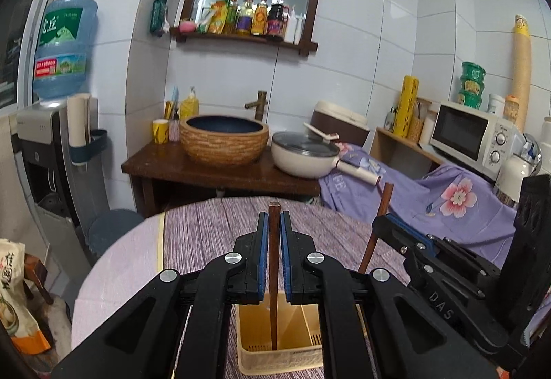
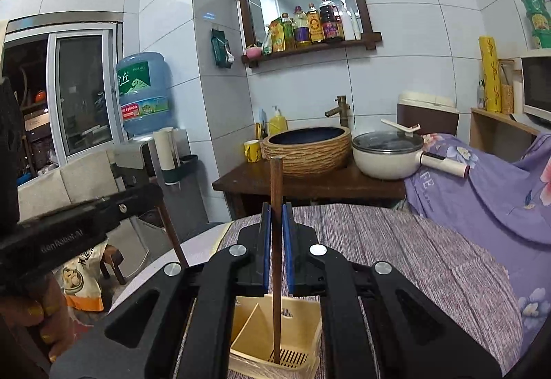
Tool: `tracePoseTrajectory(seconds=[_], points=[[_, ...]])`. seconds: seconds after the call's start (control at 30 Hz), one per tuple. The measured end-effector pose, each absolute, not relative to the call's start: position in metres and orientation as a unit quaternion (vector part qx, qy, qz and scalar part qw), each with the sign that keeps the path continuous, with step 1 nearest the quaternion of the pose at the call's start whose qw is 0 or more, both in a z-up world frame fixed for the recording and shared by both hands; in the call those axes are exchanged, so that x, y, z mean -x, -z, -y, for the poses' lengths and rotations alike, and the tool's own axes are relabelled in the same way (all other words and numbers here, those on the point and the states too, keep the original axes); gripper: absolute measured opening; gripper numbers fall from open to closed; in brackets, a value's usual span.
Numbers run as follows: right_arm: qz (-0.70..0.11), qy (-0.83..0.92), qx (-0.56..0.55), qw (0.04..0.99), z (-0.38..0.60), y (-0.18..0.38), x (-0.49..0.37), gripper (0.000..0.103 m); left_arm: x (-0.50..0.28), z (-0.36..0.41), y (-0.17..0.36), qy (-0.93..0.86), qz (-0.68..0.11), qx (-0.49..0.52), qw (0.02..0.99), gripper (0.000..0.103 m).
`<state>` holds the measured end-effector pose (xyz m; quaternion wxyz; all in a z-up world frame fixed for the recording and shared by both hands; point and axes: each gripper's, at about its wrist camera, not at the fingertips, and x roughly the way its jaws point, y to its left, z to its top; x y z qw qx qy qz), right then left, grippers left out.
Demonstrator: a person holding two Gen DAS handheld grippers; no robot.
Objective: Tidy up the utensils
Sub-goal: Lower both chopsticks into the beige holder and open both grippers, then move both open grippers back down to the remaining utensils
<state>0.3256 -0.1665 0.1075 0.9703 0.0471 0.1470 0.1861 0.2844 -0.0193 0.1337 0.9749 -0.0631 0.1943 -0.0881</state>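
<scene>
Over the yellow holder (image 1: 279,341) | each hand-held gripper, left (image 1: 274,224) and right (image 2: 276,213), is gripping a chopstick (image 1: 273,275) | next: releasing both.

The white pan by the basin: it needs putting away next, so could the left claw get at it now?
Probably not: the left claw is shut on a chopstick over the yellow holder, and the white pan sits beyond the table.

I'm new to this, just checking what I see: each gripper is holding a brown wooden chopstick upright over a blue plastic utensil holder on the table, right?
Nearly. The utensil holder is pale yellow, not blue; both wrist views show it. The rest holds: the left gripper and right gripper each hold a brown chopstick upright above it.
</scene>
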Motion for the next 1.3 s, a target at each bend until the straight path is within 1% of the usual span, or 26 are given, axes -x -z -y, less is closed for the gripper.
tracePoseTrajectory(seconds=[0.17,0.4,0.47,0.5,0.53,0.57,0.6,0.63,0.67,0.77,0.83,0.93,1.0,1.07,1.13,1.17,1.23,1.27,1.3], points=[[-0.158,-0.18,-0.049,0.97,0.167,-0.098,-0.329,0.007,-0.292,0.02,-0.115,0.086,-0.217,0.061,0.97,0.007],[-0.155,-0.174,-0.042,0.972,0.168,-0.096,-0.33,0.008,-0.295,0.022,-0.107,0.09,-0.224,0.06,0.968,0.007],[-0.156,-0.174,-0.04,0.971,0.168,-0.095,-0.33,0.008,-0.292,0.023,-0.108,0.095,-0.221,0.058,0.969,0.011],[-0.155,-0.171,-0.041,0.972,0.169,-0.095,-0.328,0.009,-0.29,0.023,-0.108,0.096,-0.218,0.057,0.97,0.023],[-0.155,-0.169,-0.043,0.972,0.171,-0.095,-0.327,0.017,-0.286,0.023,-0.109,0.097,-0.212,0.055,0.971,0.042],[-0.154,-0.167,-0.048,0.973,0.173,-0.095,-0.326,0.035,-0.282,0.023,-0.11,0.095,-0.206,0.054,0.973,0.05],[-0.149,-0.166,-0.055,0.973,0.177,-0.095,-0.322,0.043,-0.277,0.022,-0.111,0.092,-0.197,0.054,0.974,0.058],[-0.146,-0.165,-0.058,0.974,0.181,-0.095,-0.318,0.05,-0.272,0.021,-0.112,0.09,-0.191,0.054,0.976,0.061],[-0.146,-0.163,-0.055,0.974,0.183,-0.095,-0.314,0.05,-0.266,0.019,-0.112,0.088,-0.187,0.053,0.977,0.062],[-0.157,-0.158,-0.05,0.974,0.191,-0.091,-0.3,0.05,-0.247,0.012,-0.107,0.082,-0.185,0.053,0.978,0.076],[-0.177,-0.163,-0.045,0.97,0.196,-0.082,-0.29,0.05,-0.235,0.007,-0.099,0.072,-0.188,0.055,0.978,0.081],[-0.215,-0.162,-0.03,0.963,0.201,-0.057,-0.276,0.054,-0.219,0.001,-0.076,0.063,-0.213,0.056,0.973,0.081],[-0.246,-0.16,-0.02,0.956,0.203,-0.036,-0.269,0.054,-0.213,-0.003,-0.058,0.06,-0.239,0.059,0.967,0.08],[-0.278,-0.152,-0.014,0.948,0.205,-0.011,-0.264,0.054,-0.209,-0.004,-0.037,0.06,-0.271,0.058,0.959,0.077],[-0.311,-0.147,-0.015,0.939,0.208,0.012,-0.26,0.054,-0.205,-0.004,-0.02,0.067,-0.298,0.052,0.951,0.067],[-0.324,-0.144,-0.016,0.935,0.209,0.022,-0.258,0.054,-0.203,-0.003,-0.01,0.071,-0.312,0.051,0.946,0.064],[-0.348,-0.137,-0.02,0.927,0.211,0.04,-0.257,0.054,-0.2,-0.002,0.006,0.082,-0.336,0.053,0.937,0.052],[-0.359,-0.135,-0.022,0.923,0.211,0.049,-0.255,0.054,-0.199,-0.002,0.015,0.086,-0.35,0.054,0.931,0.05],[-0.367,-0.134,-0.022,0.92,0.211,0.055,-0.254,0.054,-0.198,-0.001,0.023,0.09,-0.362,0.054,0.926,0.045]])
